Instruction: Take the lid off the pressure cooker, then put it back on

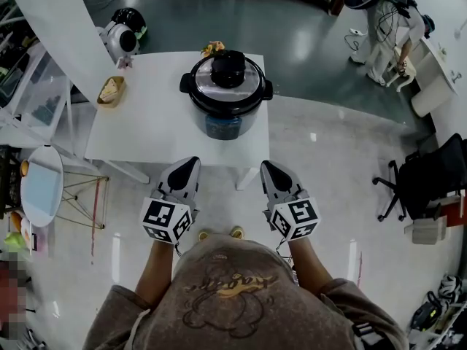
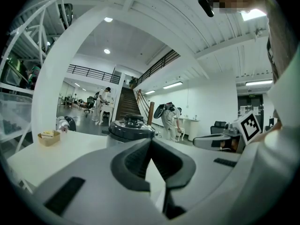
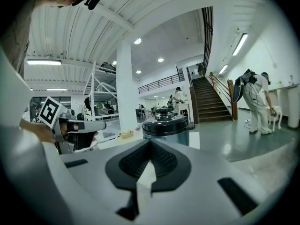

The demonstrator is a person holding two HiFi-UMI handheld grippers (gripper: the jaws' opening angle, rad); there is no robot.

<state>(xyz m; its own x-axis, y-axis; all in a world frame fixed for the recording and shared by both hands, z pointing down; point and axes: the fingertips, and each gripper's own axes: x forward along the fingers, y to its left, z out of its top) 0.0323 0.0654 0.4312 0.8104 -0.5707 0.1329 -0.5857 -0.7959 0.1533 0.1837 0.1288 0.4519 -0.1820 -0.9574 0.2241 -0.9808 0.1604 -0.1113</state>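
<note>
Left claw (image 1: 191,162) and right claw (image 1: 267,166): both clenched, empty, level with the near edge of the desk (image 1: 149,126). Pressure cooker (image 1: 226,100), lid (image 1: 228,71) fitted, stands beyond them near the desk's right edge, well apart.

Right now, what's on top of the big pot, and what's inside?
A dark lid with a black knob sits on the pressure cooker. It covers the inside, so nothing in there shows.
</note>
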